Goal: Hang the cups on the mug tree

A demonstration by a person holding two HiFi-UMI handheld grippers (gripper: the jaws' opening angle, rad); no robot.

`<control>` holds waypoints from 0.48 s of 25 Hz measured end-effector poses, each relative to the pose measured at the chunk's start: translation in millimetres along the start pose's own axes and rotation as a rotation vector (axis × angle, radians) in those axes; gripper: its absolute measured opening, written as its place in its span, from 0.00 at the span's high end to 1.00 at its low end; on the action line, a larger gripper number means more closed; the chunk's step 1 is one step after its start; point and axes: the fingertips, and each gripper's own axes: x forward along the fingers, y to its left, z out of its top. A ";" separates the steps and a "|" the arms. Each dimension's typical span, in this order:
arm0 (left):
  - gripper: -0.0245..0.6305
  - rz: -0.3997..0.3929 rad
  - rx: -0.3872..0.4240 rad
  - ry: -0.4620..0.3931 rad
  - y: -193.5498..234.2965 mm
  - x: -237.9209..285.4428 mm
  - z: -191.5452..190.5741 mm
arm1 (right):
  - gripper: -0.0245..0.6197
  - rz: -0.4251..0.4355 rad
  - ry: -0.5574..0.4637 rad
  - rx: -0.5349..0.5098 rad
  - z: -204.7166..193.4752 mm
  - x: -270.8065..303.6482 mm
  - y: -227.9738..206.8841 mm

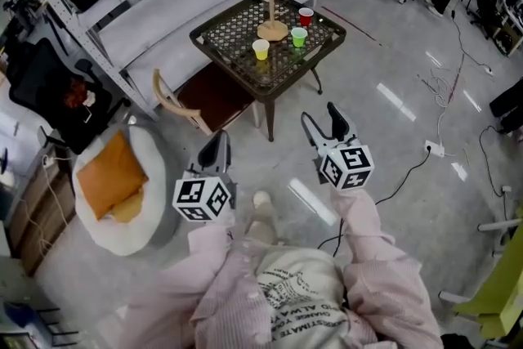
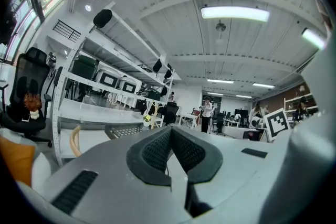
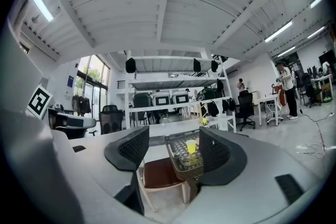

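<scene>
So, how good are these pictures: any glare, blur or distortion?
Head view: lines bend toward the edges, and glare lies in white streaks on the floor. Left gripper view: strong fisheye, dark corners, the ceiling lamp overexposed. Right gripper view: same fisheye; the table looks small but clear.

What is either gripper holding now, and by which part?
Nothing. Left gripper jaws are together on nothing; right gripper jaws stand apart, empty. The cups sit untouched on the table.
</scene>
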 end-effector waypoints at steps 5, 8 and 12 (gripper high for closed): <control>0.96 -0.005 -0.012 0.020 24.6 45.8 2.5 | 0.55 -0.044 -0.011 0.004 1.5 44.0 -22.0; 0.96 -0.011 -0.023 0.037 37.8 71.4 2.4 | 0.55 -0.038 0.010 0.015 -3.3 70.9 -29.2; 0.96 -0.026 -0.029 0.053 54.8 104.4 2.7 | 0.55 -0.049 0.024 0.013 -8.1 106.4 -41.9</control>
